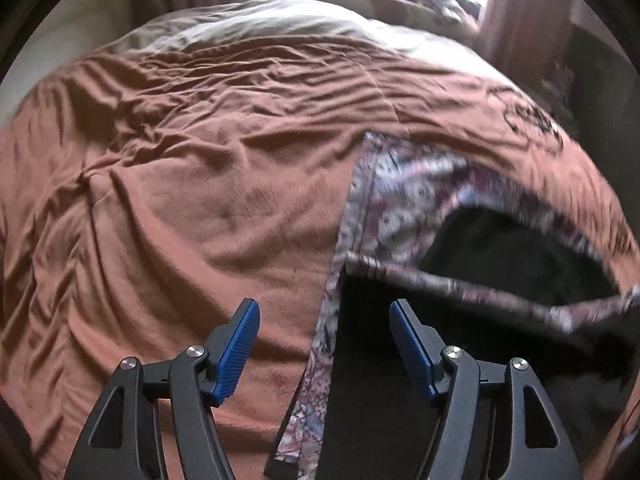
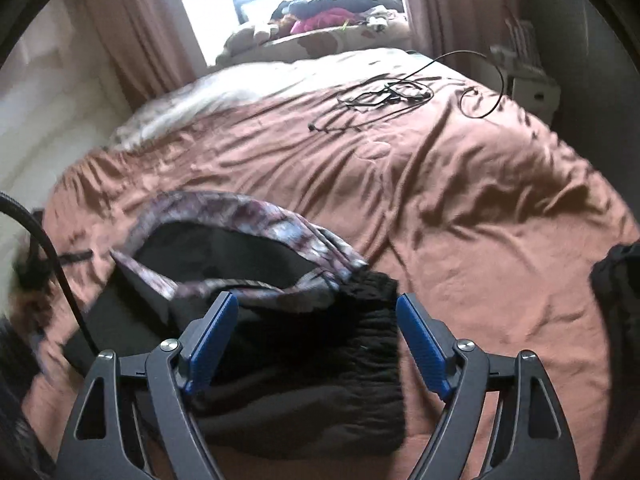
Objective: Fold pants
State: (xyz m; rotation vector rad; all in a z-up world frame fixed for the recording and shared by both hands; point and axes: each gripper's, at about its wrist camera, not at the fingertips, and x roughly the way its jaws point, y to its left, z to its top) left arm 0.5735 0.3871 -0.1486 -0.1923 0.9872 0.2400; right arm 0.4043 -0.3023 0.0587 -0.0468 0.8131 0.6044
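The pants (image 1: 404,200) have a purple, white and blue pattern outside and a black lining (image 1: 400,360). They lie on a brown bedspread (image 1: 180,200). In the left wrist view they fill the lower right, one edge turned over so the black inside shows. My left gripper (image 1: 324,336) is open and empty above their left edge. In the right wrist view the pants (image 2: 256,216) lie at lower left, with the black elastic waistband (image 2: 360,340) between the fingers. My right gripper (image 2: 316,332) is open just above the waistband.
Black cables (image 2: 384,96) lie on the far right part of the bedspread (image 2: 480,200). A pile of clothes (image 2: 332,16) sits at the window beyond the bed. A dark object (image 2: 616,292) is at the right edge. A black cord (image 2: 60,280) hangs at left.
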